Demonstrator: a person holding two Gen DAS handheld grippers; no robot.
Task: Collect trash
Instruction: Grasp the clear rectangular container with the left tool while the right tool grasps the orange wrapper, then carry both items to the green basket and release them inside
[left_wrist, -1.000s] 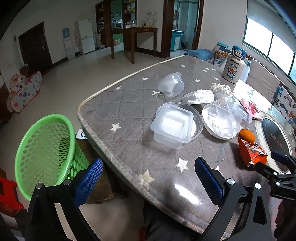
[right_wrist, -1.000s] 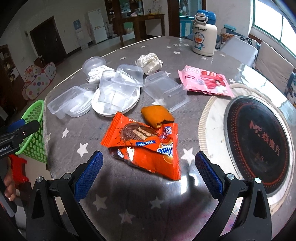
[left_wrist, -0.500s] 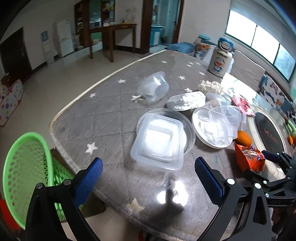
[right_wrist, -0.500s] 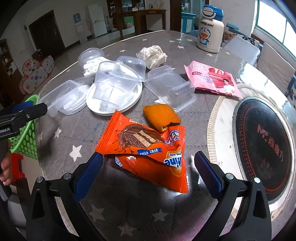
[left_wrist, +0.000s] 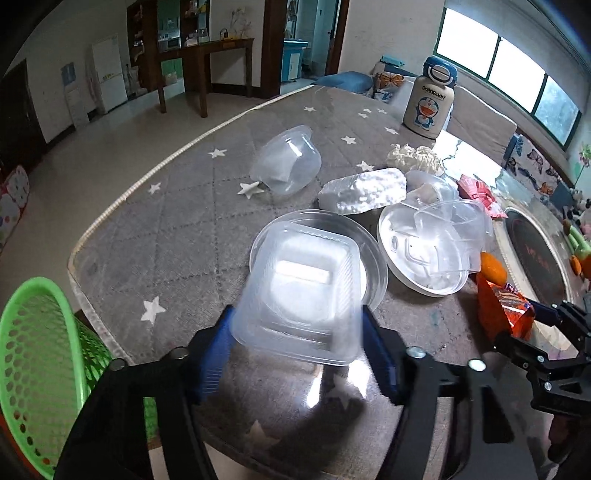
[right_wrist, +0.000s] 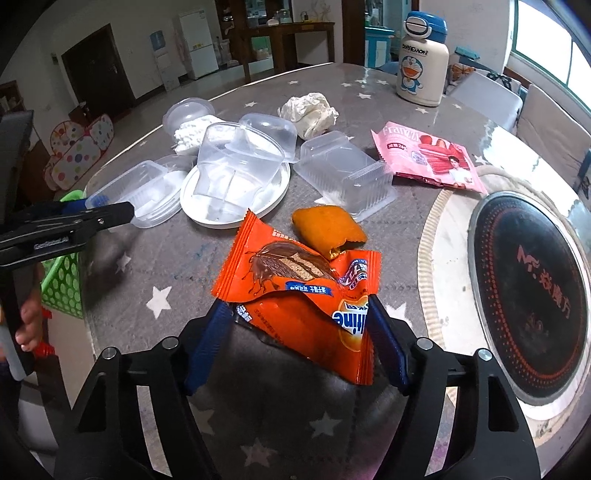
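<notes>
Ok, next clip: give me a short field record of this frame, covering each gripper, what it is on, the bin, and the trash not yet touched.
left gripper: fingers either side of the clear rectangular tub; contact unclear
right gripper: fingers flank the orange snack wrapper; grip unclear
bin: green basket, off the table edge, on the left gripper's side
untouched trash: pink wrapper, crumpled tissue, clear ribbed tray, white plate with clear cups

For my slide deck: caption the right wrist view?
Right gripper straddles an orange snack wrapper on the star-patterned table.
</notes>
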